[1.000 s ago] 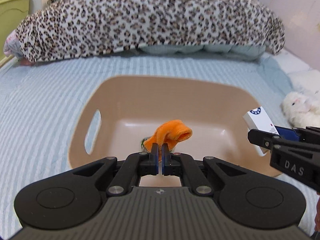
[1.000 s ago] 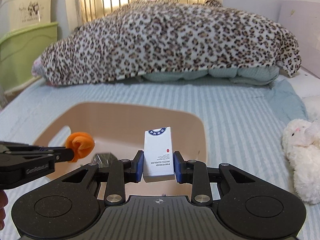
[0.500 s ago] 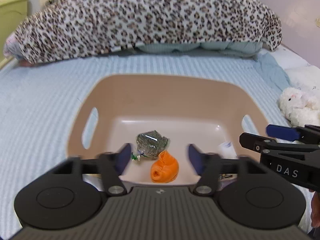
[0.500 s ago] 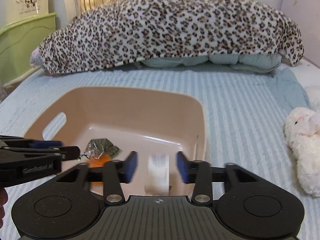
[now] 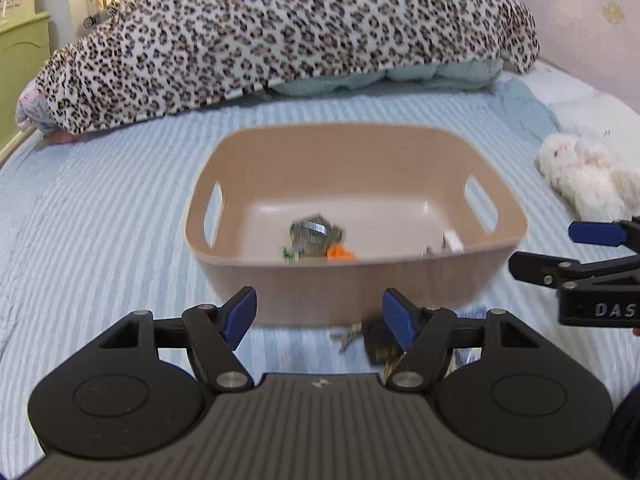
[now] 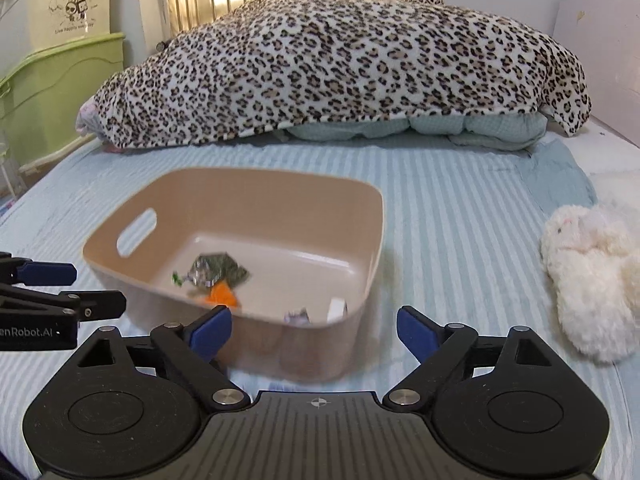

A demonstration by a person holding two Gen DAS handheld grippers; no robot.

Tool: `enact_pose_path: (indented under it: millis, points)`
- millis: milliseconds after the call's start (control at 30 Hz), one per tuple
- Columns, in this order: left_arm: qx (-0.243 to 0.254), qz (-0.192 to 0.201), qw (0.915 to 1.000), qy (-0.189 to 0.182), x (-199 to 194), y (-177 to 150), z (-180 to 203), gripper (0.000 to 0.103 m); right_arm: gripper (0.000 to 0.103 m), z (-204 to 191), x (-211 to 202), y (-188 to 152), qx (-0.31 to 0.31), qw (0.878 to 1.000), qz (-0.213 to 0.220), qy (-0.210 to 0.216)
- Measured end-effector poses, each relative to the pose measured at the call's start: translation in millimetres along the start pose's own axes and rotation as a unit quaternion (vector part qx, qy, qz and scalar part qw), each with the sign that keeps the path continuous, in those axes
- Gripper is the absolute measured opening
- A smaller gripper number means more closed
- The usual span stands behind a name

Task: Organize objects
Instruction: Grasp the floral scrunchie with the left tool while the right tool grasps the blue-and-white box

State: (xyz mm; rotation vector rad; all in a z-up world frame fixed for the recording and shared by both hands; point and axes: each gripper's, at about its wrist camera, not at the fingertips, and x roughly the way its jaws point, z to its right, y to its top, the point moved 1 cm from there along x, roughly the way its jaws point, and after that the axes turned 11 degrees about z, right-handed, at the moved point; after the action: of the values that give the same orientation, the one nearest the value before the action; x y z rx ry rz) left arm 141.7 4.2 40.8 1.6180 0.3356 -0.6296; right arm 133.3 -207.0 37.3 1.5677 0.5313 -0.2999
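Change: both claws have let go and pulled back from the bin; the orange cloth and the white box, pinched a second ago, now lie inside it.
Left claw (image 5: 319,315): spread wide, nothing between its blue pads, hanging in front of the bin's near wall.
Right claw (image 6: 314,330): spread wide too, empty, low over the bed by the bin's near right corner.
Bin (image 5: 352,292): tan plastic tub with cut-out handles, sitting on the bed about mid-mattress, a touch blurred.
Orange cloth (image 6: 221,295): on the bin floor close to the near wall, touching the foil packet.
Foil packet (image 6: 218,270): crinkled, silvery green, mid-floor of the bin, just behind the cloth.
White box (image 6: 338,307): down in the bin's near right corner, only its top edge showing over the rim.
Small wrapper (image 6: 298,315): beside the white box against the near wall; too blurred to name.
Loose items on the bed (image 5: 374,340): a dark thing and what look like keys, just outside the bin's near wall, partly behind the left claw's right finger.
Plush toy (image 6: 588,276): white and fluffy, by the bed's right edge, well apart from the bin.
Bed (image 6: 460,216): pale blue striped cover.
Leopard blanket (image 6: 340,68): heaped across the far end of the bed.
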Motion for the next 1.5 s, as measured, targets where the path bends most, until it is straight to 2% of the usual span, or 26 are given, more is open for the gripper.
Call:
enact_pose_path:
  millis: [200, 400, 533, 733, 900, 1133, 1233, 1300, 1333, 1367, 1433, 1467, 1500]
  points:
    - [0.018, -0.051, 0.9985, -0.005, 14.1, -30.8, 5.0, 0.071, 0.093, 3.9, -1.4, -31.5, 0.003, 0.999, -0.035, -0.002]
    - [0.014, -0.094, 0.9953, -0.020, 27.6, -54.4, 8.9, 0.071, 0.093, 5.7, 7.7, -62.8, 0.003, 0.997, -0.072, -0.004]
    - [-0.003, -0.095, 0.9950, -0.031, 31.0, -57.0, 8.6, 0.071, 0.093, 4.5, 14.1, -77.6, 0.006, 0.996, -0.087, 0.006]
    - [-0.013, -0.077, 0.9962, -0.039, 33.1, -51.4, 14.1, 0.071, 0.093, -3.0, 23.9, -90.4, -0.003, 0.995, -0.103, 0.016]
    - [-0.022, -0.091, 0.9936, -0.063, 43.3, -55.5, 21.3, 0.071, 0.093, -7.6, 29.9, -96.0, -0.006, 0.994, -0.107, 0.025]
    - [-0.029, -0.111, 0.9913, -0.064, 65.4, -72.7, 26.4, 0.069, 0.092, -11.2, 39.1, -100.1, -0.017, 0.994, -0.110, 0.021]
    - [-0.038, -0.117, 0.9901, -0.067, 70.6, -75.6, 22.7, 0.054, 0.089, -14.1, 41.6, -100.7, -0.028, 0.994, -0.104, 0.020]
    - [-0.036, -0.119, 0.9898, -0.070, 71.3, -76.7, 21.5, 0.036, 0.083, -14.6, 41.9, -100.3, -0.031, 0.994, -0.099, 0.021]
    - [-0.035, -0.117, 0.9897, -0.074, 70.9, -76.7, 21.1, 0.031, 0.081, -14.4, 42.8, -99.9, -0.030, 0.995, -0.097, 0.022]
    - [-0.034, -0.118, 0.9893, -0.079, 70.8, -76.6, 20.9, 0.019, 0.076, -13.7, 42.9, -99.8, -0.030, 0.995, -0.096, 0.022]
    - [-0.029, -0.122, 0.9885, -0.084, 70.5, -76.2, 20.8, 0.010, 0.068, -13.8, 42.3, -99.3, -0.028, 0.995, -0.095, 0.027]
    - [-0.026, -0.125, 0.9879, -0.088, 70.2, -76.1, 21.6, 0.005, 0.061, -14.2, 41.8, -99.3, -0.030, 0.995, -0.094, 0.027]
    - [-0.023, -0.126, 0.9878, -0.088, 69.6, -75.5, 21.7, 0.005, 0.051, -14.9, 40.9, -99.5, -0.033, 0.995, -0.093, 0.027]
